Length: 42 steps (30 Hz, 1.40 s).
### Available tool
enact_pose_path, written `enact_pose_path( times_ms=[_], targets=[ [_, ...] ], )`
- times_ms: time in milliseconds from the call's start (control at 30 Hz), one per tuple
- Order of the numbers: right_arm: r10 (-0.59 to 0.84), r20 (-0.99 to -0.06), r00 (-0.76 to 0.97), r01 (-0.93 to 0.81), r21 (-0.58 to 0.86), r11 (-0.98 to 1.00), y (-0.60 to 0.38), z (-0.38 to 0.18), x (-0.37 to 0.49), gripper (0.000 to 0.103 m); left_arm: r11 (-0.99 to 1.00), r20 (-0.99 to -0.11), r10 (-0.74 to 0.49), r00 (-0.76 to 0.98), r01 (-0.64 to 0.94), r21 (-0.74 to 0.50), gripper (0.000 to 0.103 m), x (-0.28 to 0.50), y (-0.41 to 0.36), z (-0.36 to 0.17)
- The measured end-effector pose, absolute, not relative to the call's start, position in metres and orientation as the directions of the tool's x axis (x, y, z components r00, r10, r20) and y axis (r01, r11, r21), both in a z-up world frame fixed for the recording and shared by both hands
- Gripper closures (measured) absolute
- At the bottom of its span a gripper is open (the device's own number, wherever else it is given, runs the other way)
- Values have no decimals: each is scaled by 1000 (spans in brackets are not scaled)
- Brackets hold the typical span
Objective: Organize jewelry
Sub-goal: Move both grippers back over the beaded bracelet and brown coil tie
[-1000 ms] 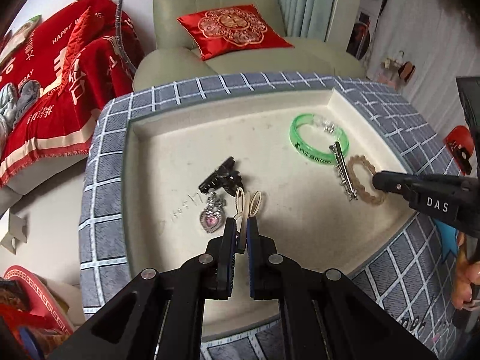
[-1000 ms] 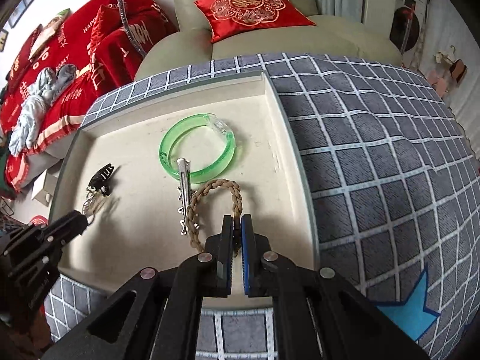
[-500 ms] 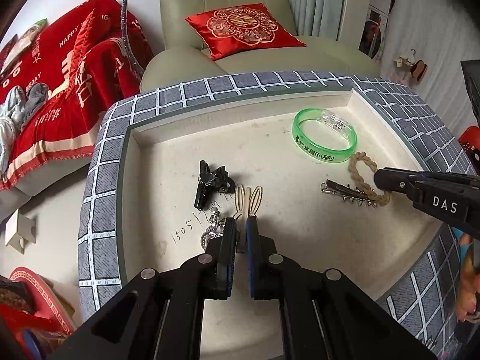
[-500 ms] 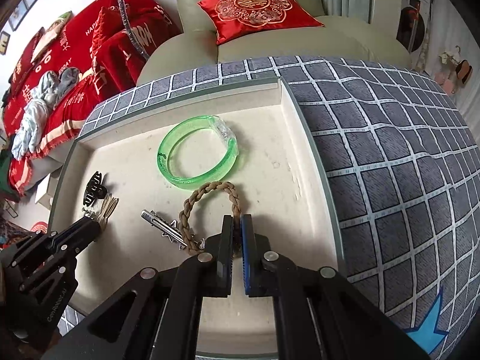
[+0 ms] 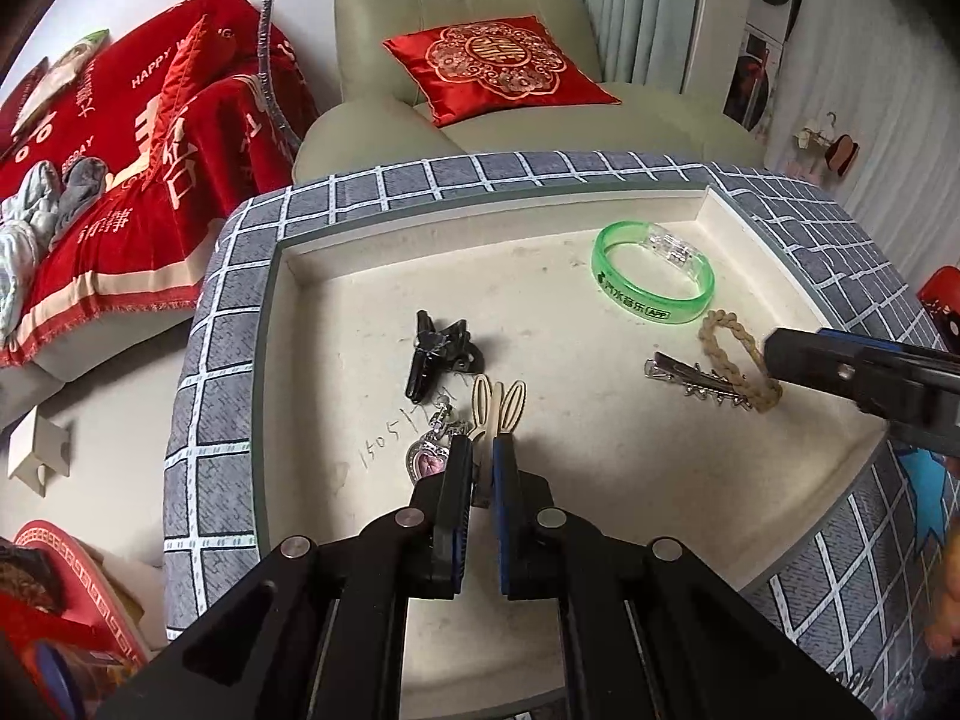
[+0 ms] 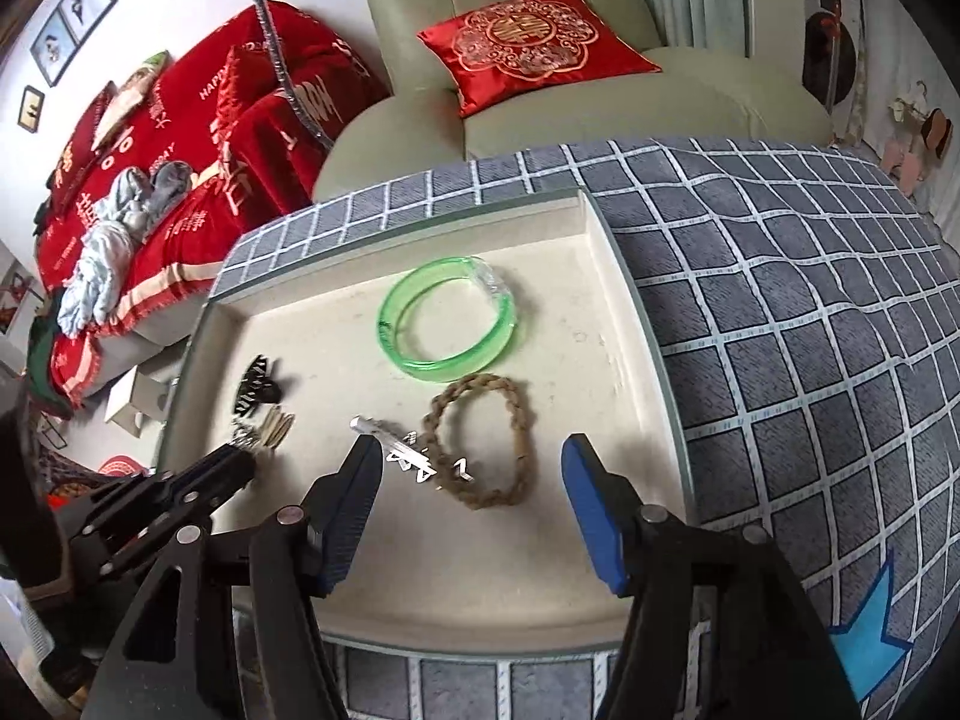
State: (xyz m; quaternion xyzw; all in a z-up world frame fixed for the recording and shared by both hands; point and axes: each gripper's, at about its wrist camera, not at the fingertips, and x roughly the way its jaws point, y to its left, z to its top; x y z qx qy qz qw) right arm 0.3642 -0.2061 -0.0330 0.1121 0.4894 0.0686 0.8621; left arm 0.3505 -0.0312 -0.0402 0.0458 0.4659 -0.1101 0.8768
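Released, one braided bracelet (image 6: 480,441) lies under spread right tool (image 6: 471,468); left tool (image 5: 478,456) pinches one hairpin (image 5: 498,408).

Tray (image 5: 600,228) sits recessed in the checked cover (image 6: 780,312). Bangle (image 5: 653,281) lies toward the tray's far right corner. Braided bracelet (image 6: 480,441) lies just in front of it, near the right edge; metal hair clip (image 6: 411,450) lies against the bracelet's left side, its end overlapping the braid. Claw clip (image 5: 438,354) lies near the tray's middle, left of these. Just in front of it: rabbit-ear clip (image 5: 501,408), heart pendant (image 5: 427,459) at its left. Armchair (image 5: 480,30) stands behind the tray; cushion (image 5: 498,63) on its seat.
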Motion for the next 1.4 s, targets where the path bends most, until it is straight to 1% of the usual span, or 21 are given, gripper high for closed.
enact_pose_path(
  times_ms=[400,467,600,667,900,933,967,1000,1100,1200,1233,1300,1333,1367,1400],
  targets=[
    [270,-798,538,-14,312,950,-208,-11,331,36,974,-812,-153,563,227,-26,80,343,-26,-27],
    [275,-795,541,-15,318,948,-209,-9,322,31,973,-806,-157,571,228,-28,80,337,-23,-22],
    [281,-790,545,-4,333,943,-213,-6,306,29,973,-795,-164,585,229,-32,80,326,-19,-13],
    [286,-787,547,1,342,940,-216,-4,296,23,972,-791,-170,588,230,-38,80,321,-17,-9],
    [292,-794,533,6,349,937,-217,-6,270,22,975,-787,-176,592,214,-57,80,308,-7,-1],
    [292,-795,532,9,351,936,-218,-7,266,20,975,-788,-179,589,212,-63,80,307,-6,-1],
    [295,-794,531,12,355,935,-218,-9,262,15,976,-789,-180,588,210,-66,80,306,-4,-1],
    [298,-794,531,13,359,933,-218,-9,259,14,976,-789,-179,588,208,-67,80,304,-3,-1],
    [304,-791,531,16,367,930,-218,-11,251,13,977,-785,-180,593,203,-70,80,298,1,2],
    [308,-789,532,12,371,928,-217,-11,242,10,977,-781,-188,596,199,-83,80,293,7,5],
    [309,-788,533,12,372,928,-217,-11,239,1,976,-780,-190,597,198,-86,80,292,8,6],
    [312,-782,540,10,377,926,-216,-10,234,0,976,-777,-194,599,195,-93,80,288,11,8],
    [312,-779,544,10,378,926,-215,-9,231,0,976,-776,-196,600,195,-96,78,286,12,9],
    [313,-777,547,10,379,925,-215,-9,228,0,976,-775,-197,600,195,-97,63,284,14,10],
    [315,-775,548,10,382,924,-215,-8,226,0,976,-776,-197,599,195,-98,0,281,15,11]
  ],
)
